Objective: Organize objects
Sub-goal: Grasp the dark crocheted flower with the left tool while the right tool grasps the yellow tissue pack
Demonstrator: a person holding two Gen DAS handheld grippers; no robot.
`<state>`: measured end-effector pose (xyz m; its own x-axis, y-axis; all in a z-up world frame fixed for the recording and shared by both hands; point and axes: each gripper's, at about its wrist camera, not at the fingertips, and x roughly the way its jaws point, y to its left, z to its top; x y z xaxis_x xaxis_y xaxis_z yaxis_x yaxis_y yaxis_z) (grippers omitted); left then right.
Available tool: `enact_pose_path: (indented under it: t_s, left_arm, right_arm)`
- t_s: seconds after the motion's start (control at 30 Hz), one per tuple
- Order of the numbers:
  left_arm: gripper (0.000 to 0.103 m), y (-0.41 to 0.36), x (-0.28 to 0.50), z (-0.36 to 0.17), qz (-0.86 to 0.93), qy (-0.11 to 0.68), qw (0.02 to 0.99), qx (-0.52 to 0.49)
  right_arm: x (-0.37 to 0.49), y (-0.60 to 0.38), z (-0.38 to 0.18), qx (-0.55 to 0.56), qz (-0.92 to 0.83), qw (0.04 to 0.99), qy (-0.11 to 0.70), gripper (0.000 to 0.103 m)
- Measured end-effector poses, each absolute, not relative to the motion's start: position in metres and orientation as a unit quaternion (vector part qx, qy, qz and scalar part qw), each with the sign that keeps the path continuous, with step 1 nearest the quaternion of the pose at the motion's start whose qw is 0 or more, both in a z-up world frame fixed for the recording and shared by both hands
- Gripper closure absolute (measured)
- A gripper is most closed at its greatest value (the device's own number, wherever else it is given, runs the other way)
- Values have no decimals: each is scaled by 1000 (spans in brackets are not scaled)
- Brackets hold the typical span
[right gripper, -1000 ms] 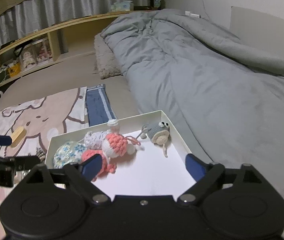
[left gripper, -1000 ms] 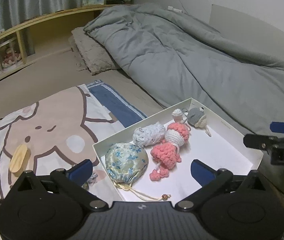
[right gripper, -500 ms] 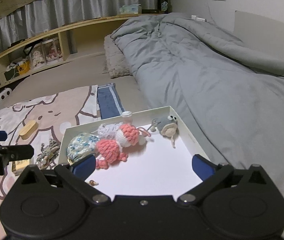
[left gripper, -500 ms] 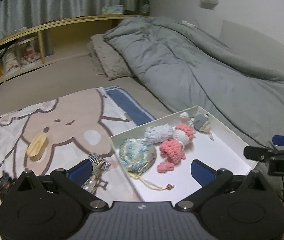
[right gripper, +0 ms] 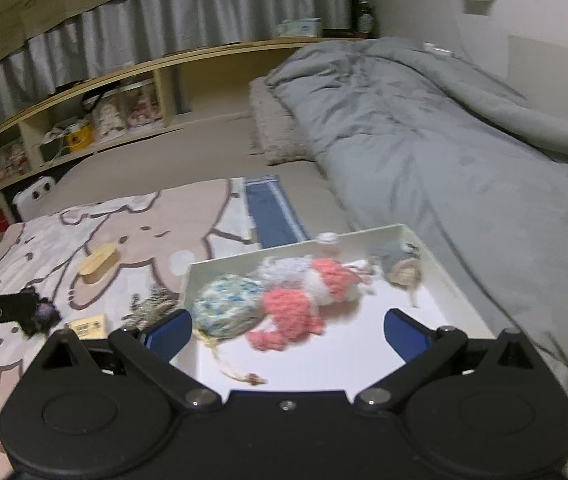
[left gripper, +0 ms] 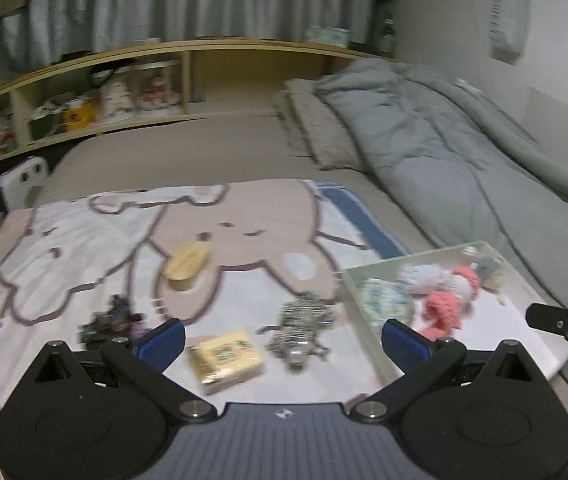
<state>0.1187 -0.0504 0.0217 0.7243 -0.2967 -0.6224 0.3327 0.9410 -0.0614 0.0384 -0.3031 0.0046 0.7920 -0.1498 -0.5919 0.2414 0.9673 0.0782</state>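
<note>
Now left gripper, jaws wide and empty, frames the yellow packet at 6 o'clock, presumably next for the white tray.

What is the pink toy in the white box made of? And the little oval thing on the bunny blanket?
The pink toy looks like chunky crocheted yarn: its surface is bumpy, soft and matte. The oval thing looks like pale, smooth wood, though the blur leaves that unsure. The white box seems to be stiff card, with thin, straight walls.
</note>
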Motion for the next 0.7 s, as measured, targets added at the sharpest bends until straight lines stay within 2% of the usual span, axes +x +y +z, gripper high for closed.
enact_pose_path:
  t_s: [0.33,0.7]
  left_arm:
    - [0,19,124,20,-90,314,945,-7]
    - [0,63,129,4,-11,306,951,-30]
  right_arm:
    - [70,-247,-5,67,-39,950,302,0]
    - [96,-203,-15,69,14,954,290,0]
